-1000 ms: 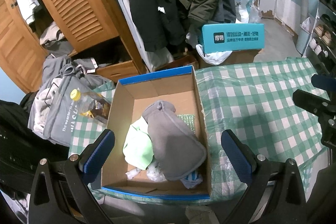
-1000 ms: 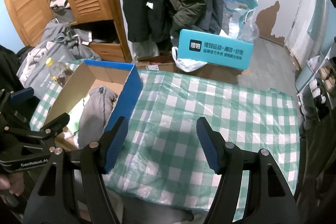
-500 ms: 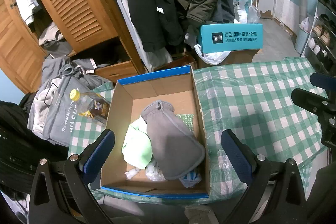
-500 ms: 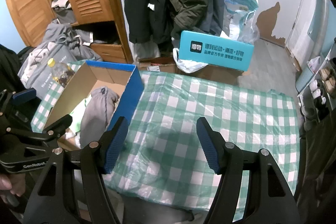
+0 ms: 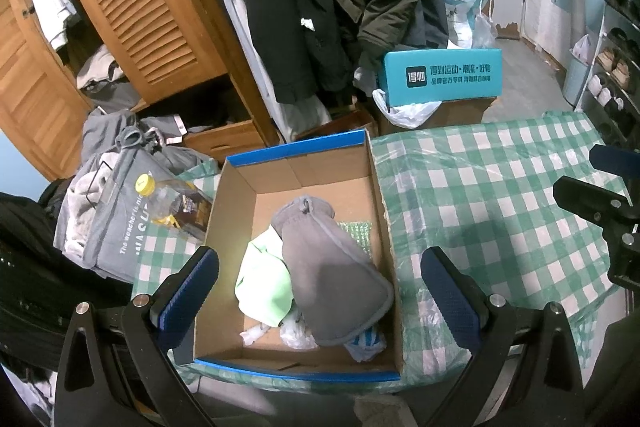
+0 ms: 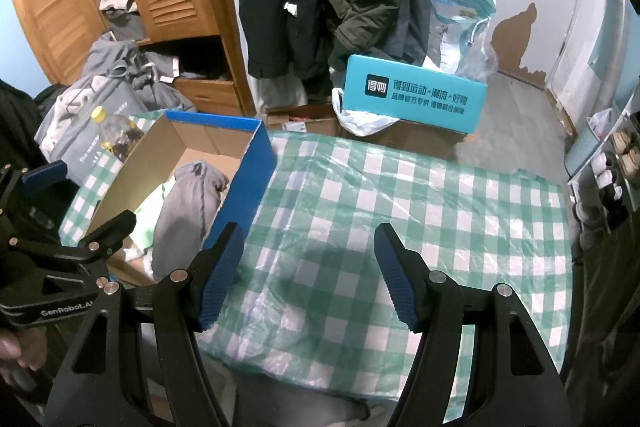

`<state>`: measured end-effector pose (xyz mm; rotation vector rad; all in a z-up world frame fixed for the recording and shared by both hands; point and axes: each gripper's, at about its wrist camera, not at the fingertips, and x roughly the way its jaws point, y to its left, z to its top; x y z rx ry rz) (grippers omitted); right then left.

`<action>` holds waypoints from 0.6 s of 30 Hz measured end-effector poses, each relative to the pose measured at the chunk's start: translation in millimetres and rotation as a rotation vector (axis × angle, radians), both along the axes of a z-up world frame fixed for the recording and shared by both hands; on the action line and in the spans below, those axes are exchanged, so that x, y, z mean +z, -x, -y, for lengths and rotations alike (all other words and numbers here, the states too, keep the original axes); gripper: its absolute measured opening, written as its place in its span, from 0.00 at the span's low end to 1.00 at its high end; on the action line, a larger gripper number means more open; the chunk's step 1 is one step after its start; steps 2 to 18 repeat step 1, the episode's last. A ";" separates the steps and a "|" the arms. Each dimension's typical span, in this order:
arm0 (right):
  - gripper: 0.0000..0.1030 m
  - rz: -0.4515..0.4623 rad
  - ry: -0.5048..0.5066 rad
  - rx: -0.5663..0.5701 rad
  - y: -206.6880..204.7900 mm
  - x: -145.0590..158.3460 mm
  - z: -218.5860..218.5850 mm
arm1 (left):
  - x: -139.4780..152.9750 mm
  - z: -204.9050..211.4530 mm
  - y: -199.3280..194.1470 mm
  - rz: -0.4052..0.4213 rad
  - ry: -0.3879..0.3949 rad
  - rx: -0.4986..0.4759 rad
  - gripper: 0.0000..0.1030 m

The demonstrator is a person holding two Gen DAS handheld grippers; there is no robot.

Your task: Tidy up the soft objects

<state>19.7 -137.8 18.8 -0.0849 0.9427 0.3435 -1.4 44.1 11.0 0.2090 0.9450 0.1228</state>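
Cardboard box with the blue rim sits on the green-checked tabletop, and honestly nothing has changed over the last second: both hands stay parked and the view only drifts a hair. Soft stuff is already inside: grey mitten on top of a light green cloth, plus some crinkly plastic bits. Left gripper hovers over the box, fingers spread, holding nothing. Right gripper hangs over bare cloth, fingers spread too, empty. I read this as a pause, maybe the wrap-up.
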 end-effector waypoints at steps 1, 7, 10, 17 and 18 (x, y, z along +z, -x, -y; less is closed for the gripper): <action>0.65 0.000 0.000 0.000 0.0 0.1 -0.2 | 0.0 -0.5 -0.3 -0.001 0.003 0.000 0.99; 0.65 0.000 0.000 0.000 0.0 0.1 -0.2 | 0.0 -0.5 -0.3 -0.001 0.003 0.000 0.99; 0.65 0.000 0.000 0.000 0.0 0.1 -0.2 | 0.0 -0.5 -0.3 -0.001 0.003 0.000 0.99; 0.65 0.000 0.000 0.000 0.0 0.1 -0.2 | 0.0 -0.5 -0.3 -0.001 0.003 0.000 0.99; 0.65 0.000 0.000 0.000 0.0 0.1 -0.2 | 0.0 -0.5 -0.3 -0.001 0.003 0.000 0.99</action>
